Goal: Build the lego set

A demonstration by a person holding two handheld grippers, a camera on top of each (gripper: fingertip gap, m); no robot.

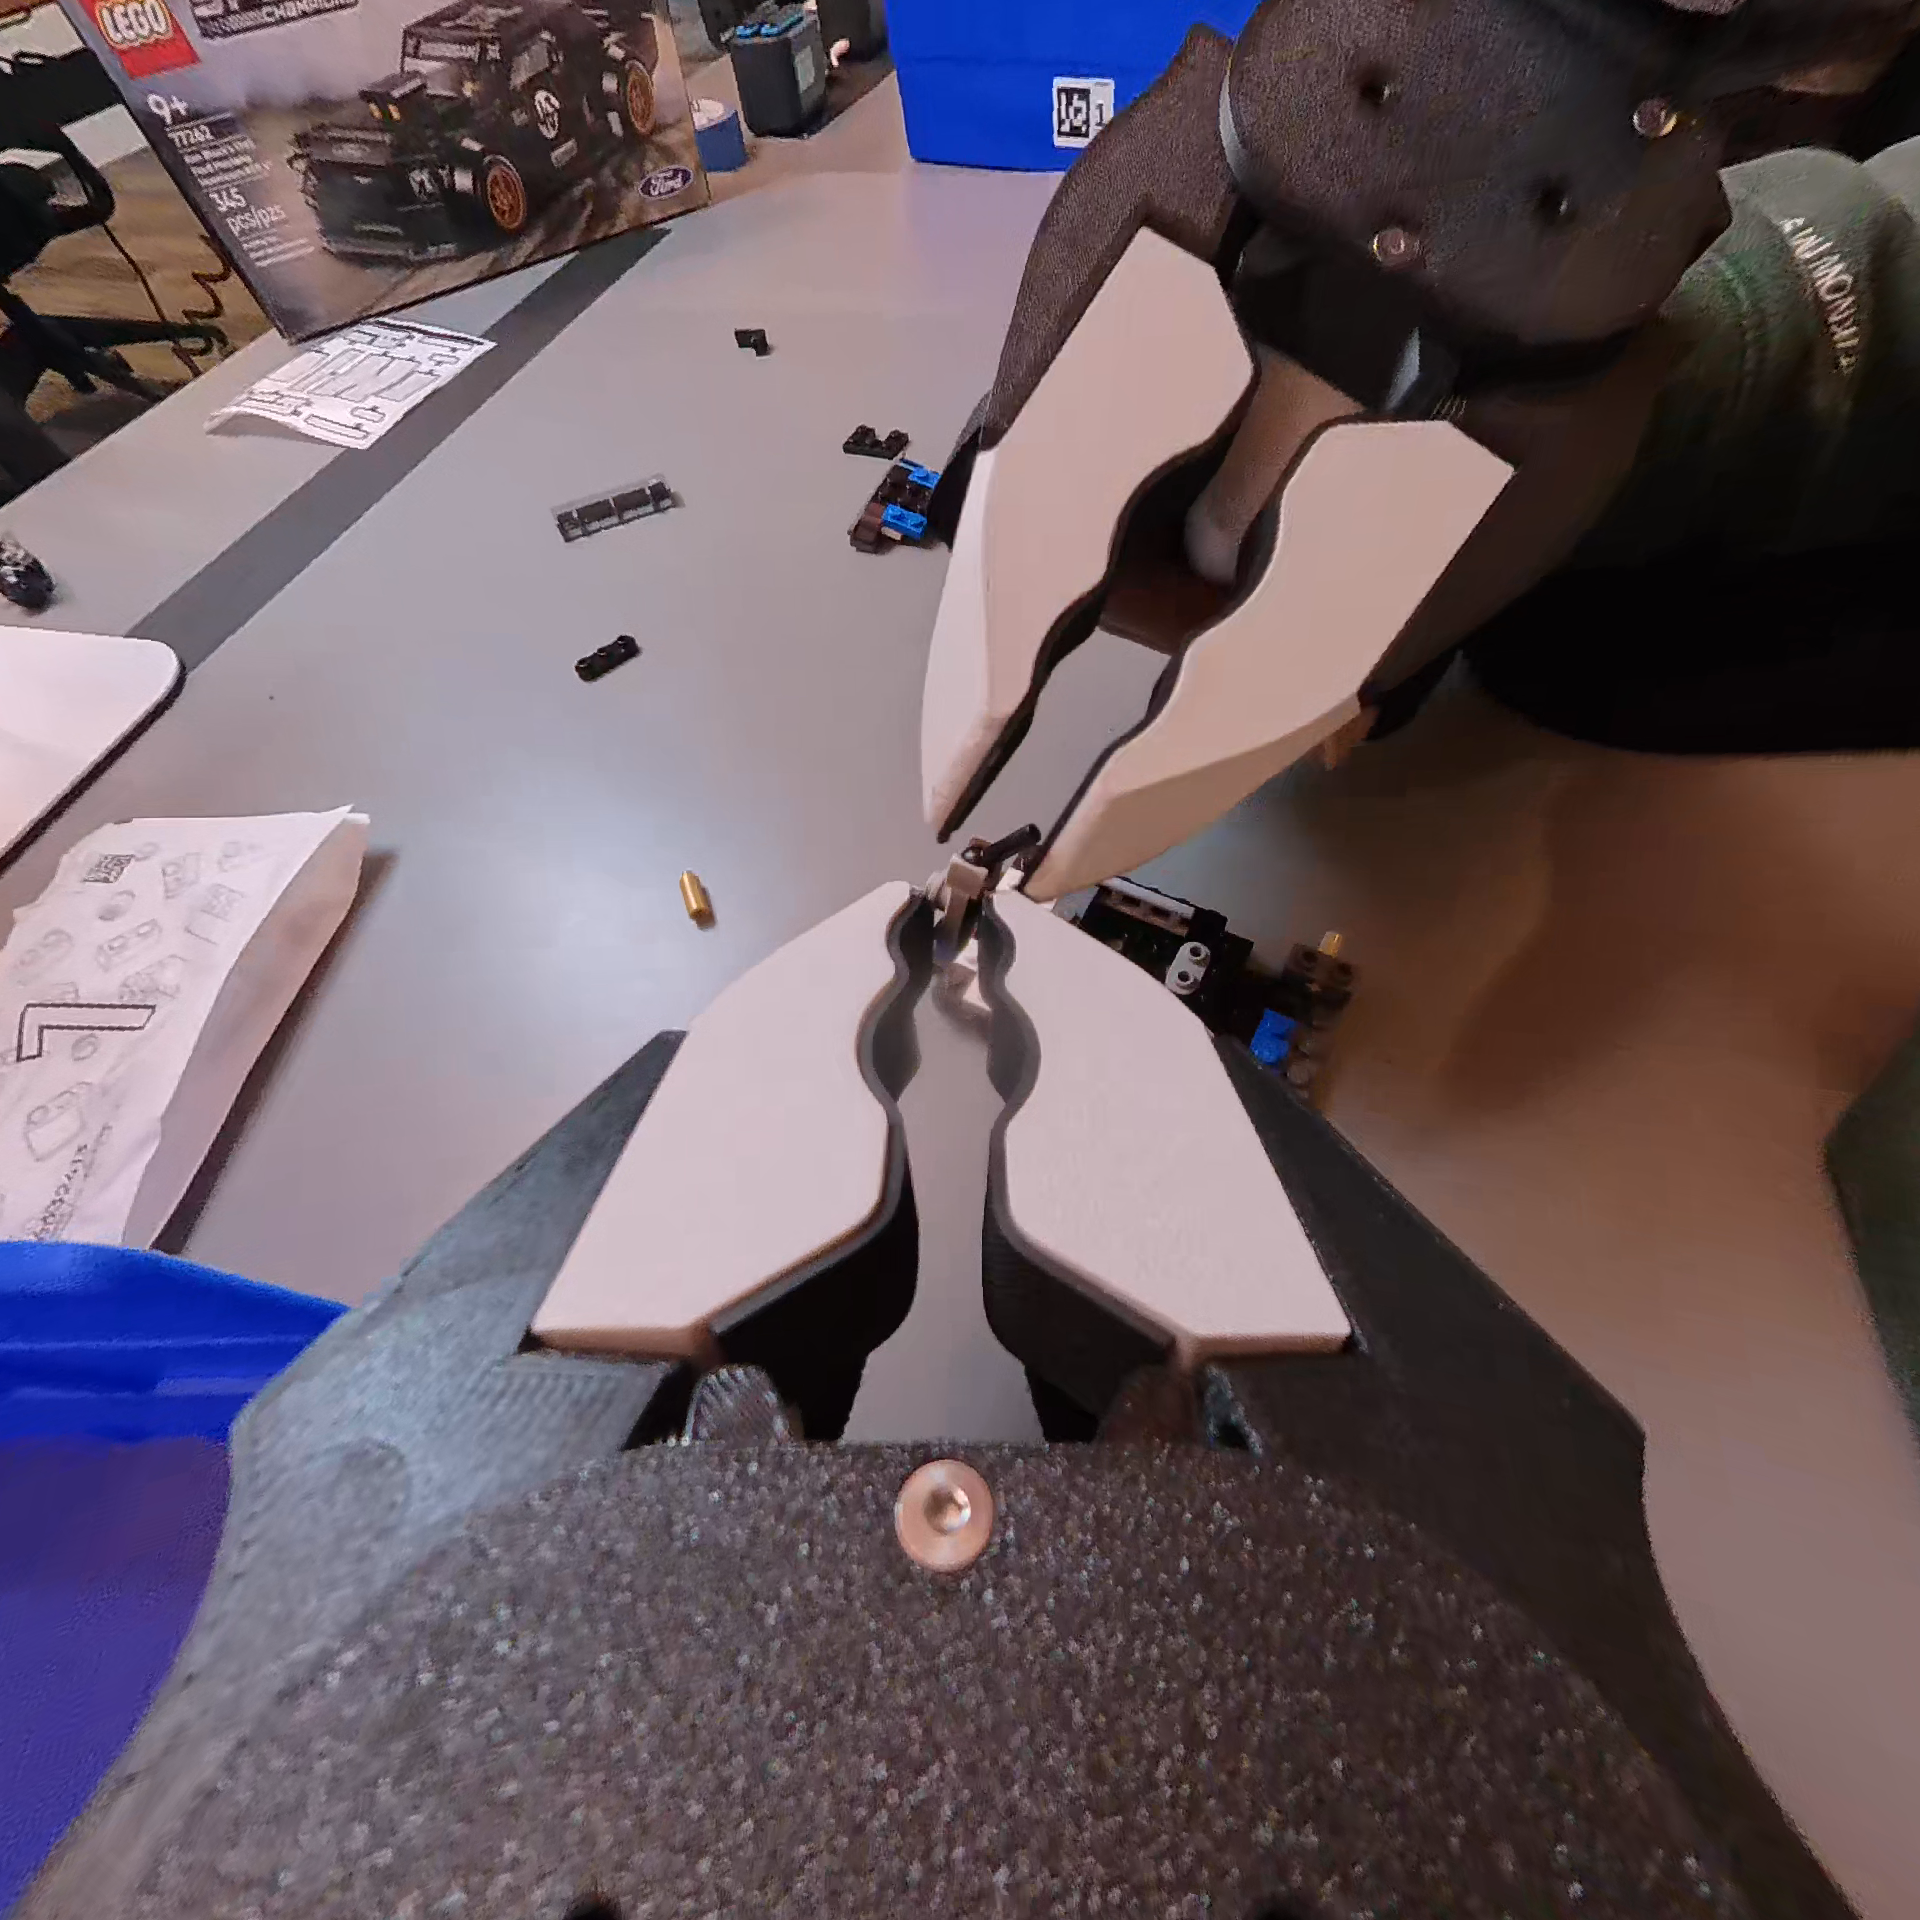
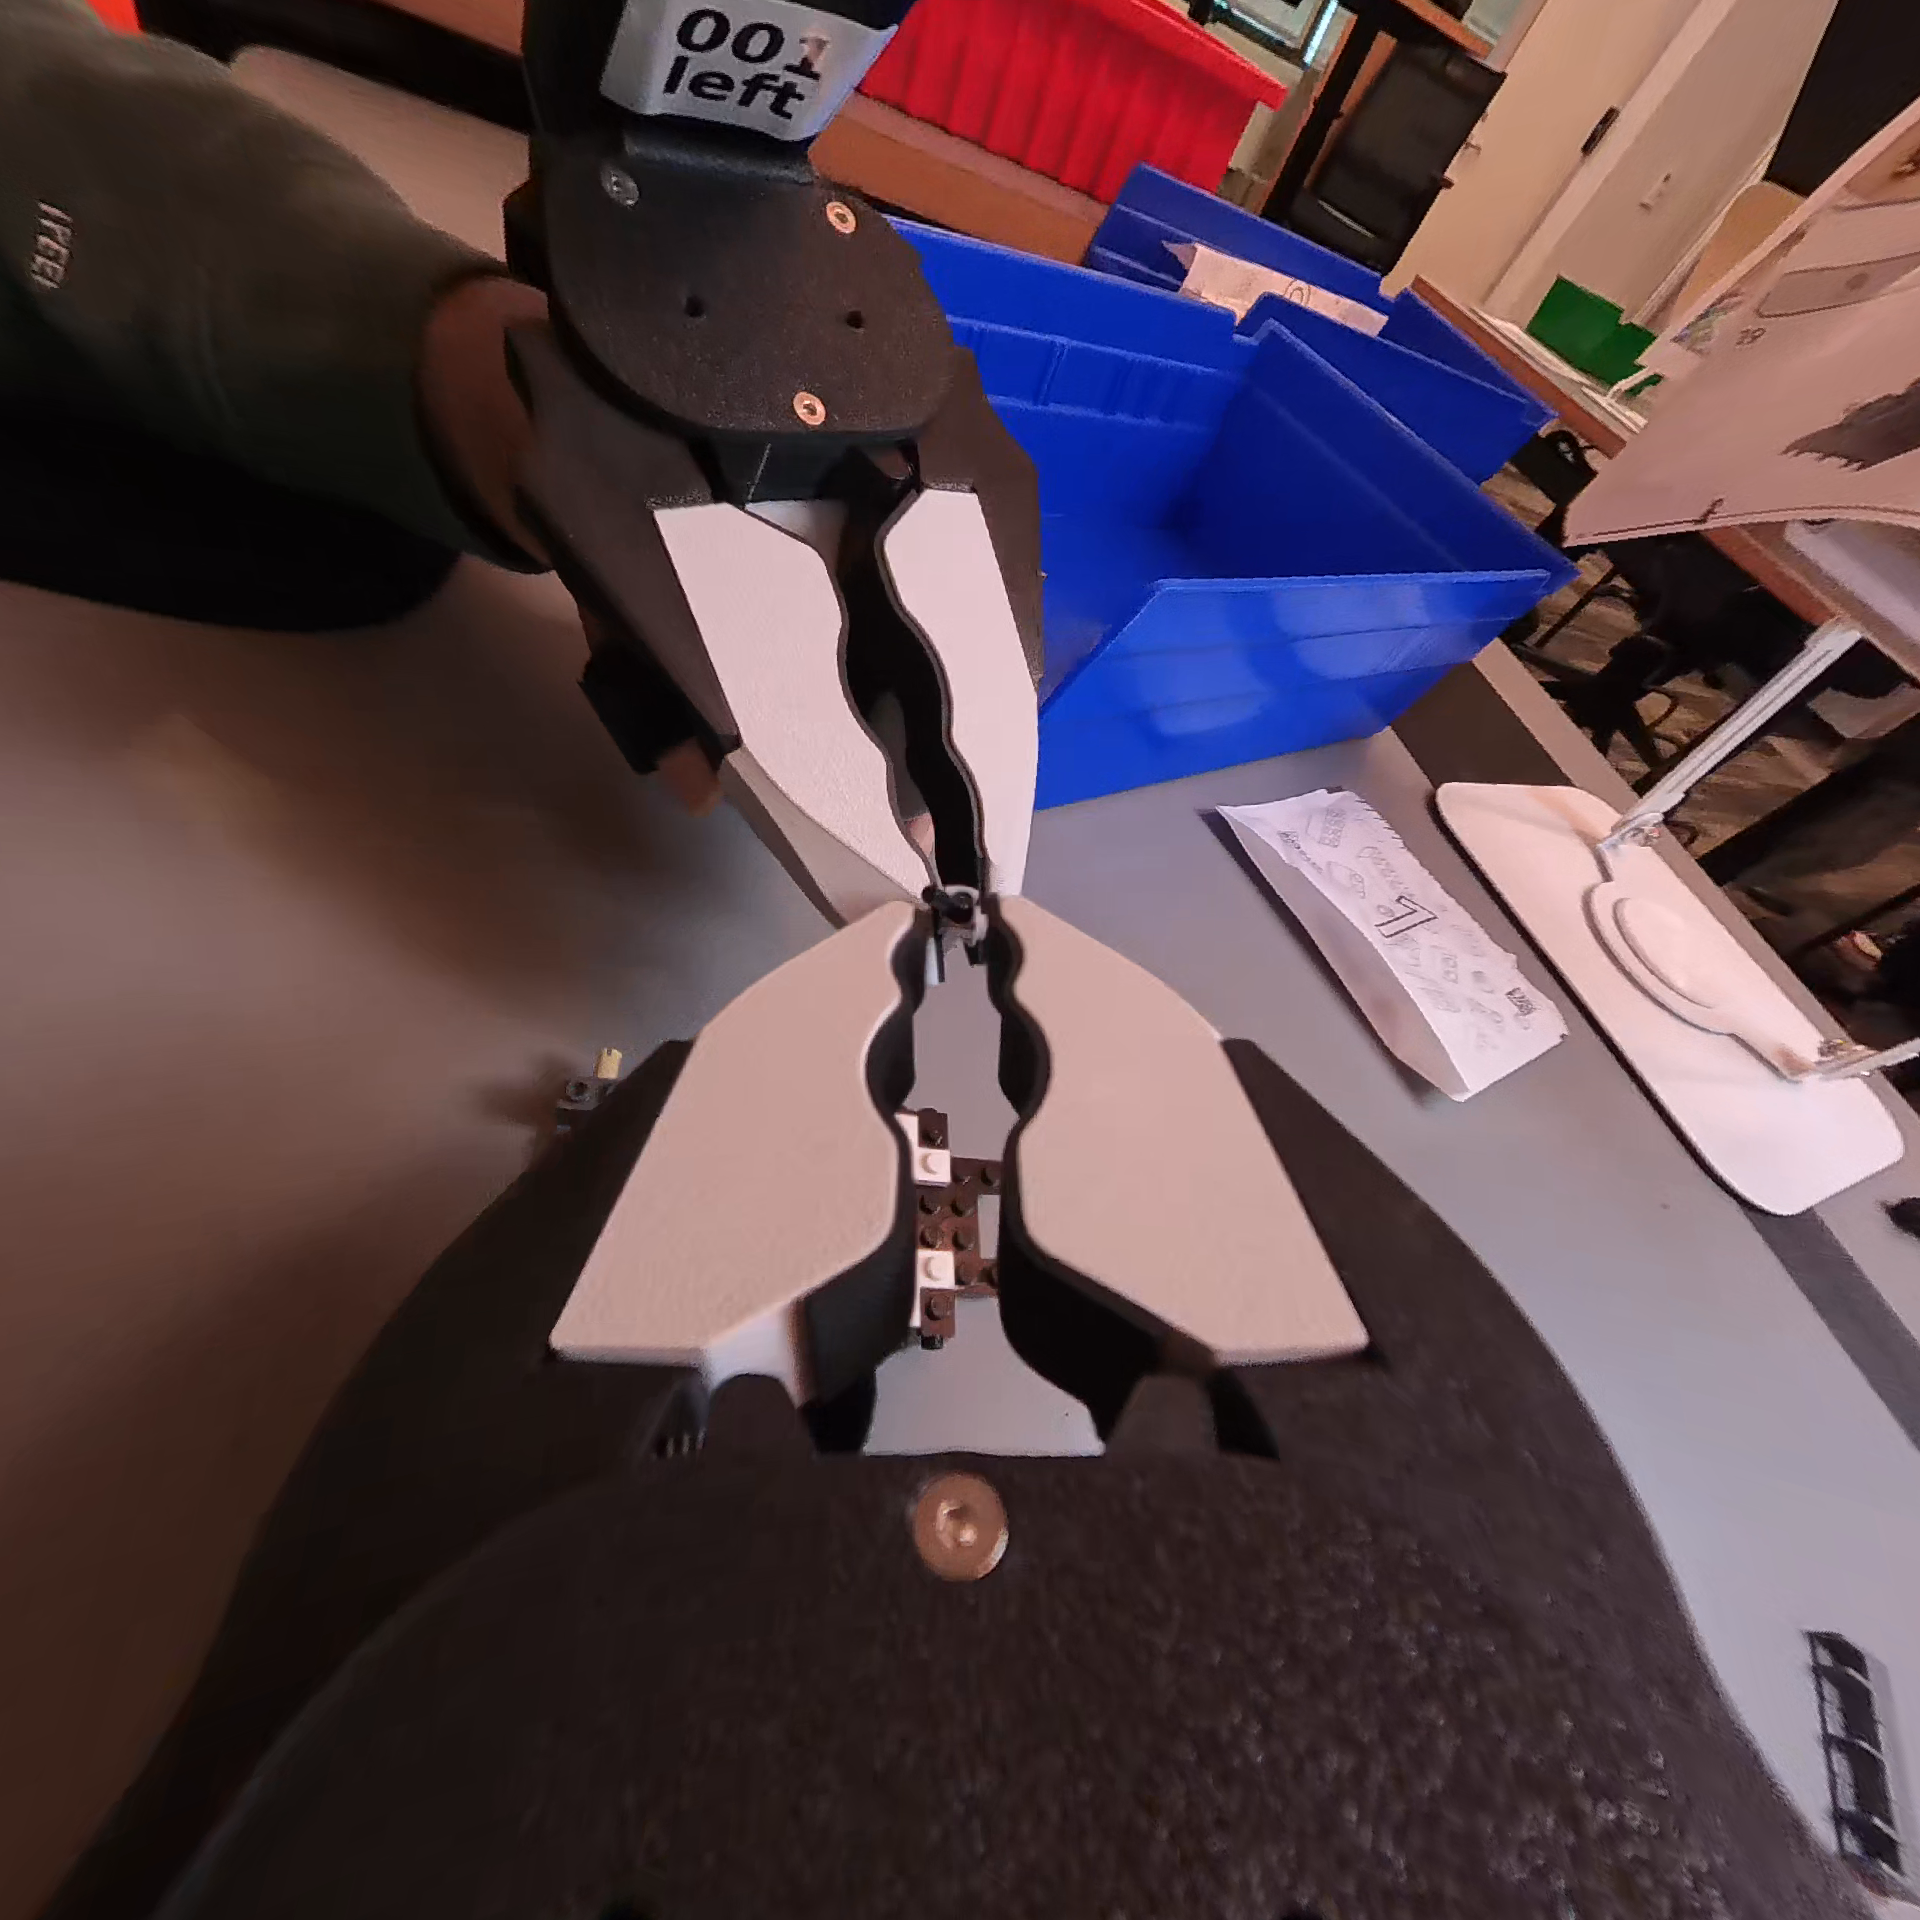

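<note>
Two hand-held grippers meet tip to tip above the grey bench [image 1: 582, 1039]. My left hand-held gripper [image 1: 951, 914] is clenched on a small grey piece [image 1: 961, 888] at its fingertips. My right hand-held gripper [image 2: 951, 928] comes in from the opposite side, fingertips pinched on a thin black pin [image 1: 1008, 847] that touches the grey piece; in the right wrist view the two small parts read as one dark-and-light cluster and I cannot separate them there.

Below the right gripper, on the bench, sits a partly built brick model [image 2: 951, 1216], brown and black with white plates; its black end with a blue piece also shows in the left wrist view.

Loose on the bench: a small gold pin [image 1: 694, 896], a short black brick [image 1: 606, 657], a dark plate strip [image 1: 615, 509], a clump of black, brown and blue bricks [image 1: 896, 499].

Farther off: a printed paper bag [image 1: 135, 997] near the left edge, a sticker sheet [image 1: 353, 379], the set's box [image 1: 416, 145] standing upright, blue bins [image 2: 1278, 520], and a white stand base [image 2: 1683, 997] beside the bag.

My dark green sleeve [image 2: 208, 343] shows behind the left gripper.
</note>
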